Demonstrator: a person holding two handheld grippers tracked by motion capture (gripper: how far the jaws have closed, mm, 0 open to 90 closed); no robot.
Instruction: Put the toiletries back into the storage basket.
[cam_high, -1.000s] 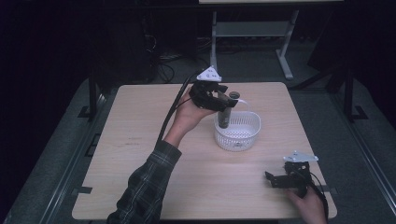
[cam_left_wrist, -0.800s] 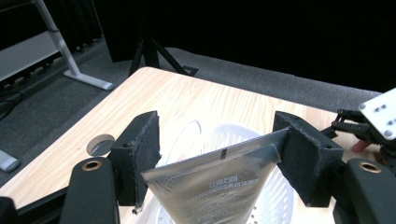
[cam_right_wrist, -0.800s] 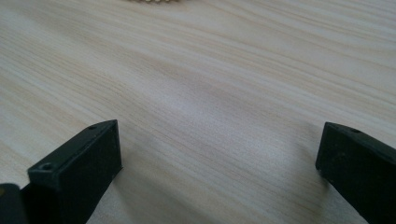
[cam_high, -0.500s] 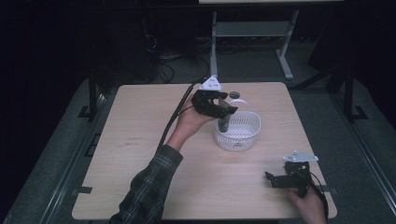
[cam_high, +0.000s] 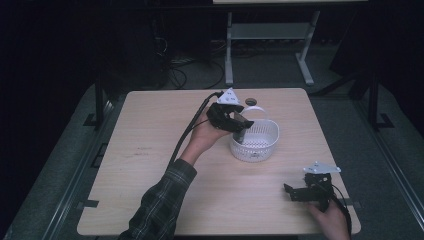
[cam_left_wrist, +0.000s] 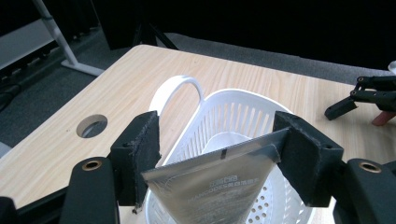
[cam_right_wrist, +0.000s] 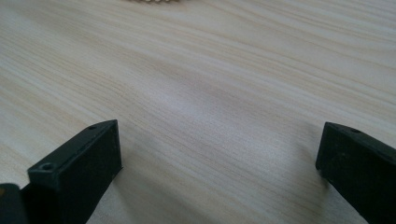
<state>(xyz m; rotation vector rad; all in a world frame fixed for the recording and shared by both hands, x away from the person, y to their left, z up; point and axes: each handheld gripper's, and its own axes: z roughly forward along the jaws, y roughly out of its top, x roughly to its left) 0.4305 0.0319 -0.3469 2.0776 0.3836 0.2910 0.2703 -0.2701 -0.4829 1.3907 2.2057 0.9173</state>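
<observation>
Left tongs, silver pouch between, over basket

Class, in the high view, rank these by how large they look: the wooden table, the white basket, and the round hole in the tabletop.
1. Wooden table, by far the largest.
2. White basket.
3. Round hole, smallest; it lies farther from the camera, but the gap is clear.

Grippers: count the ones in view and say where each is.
2. The left gripper is over the white basket; the right gripper is near the table's front right corner.
</observation>
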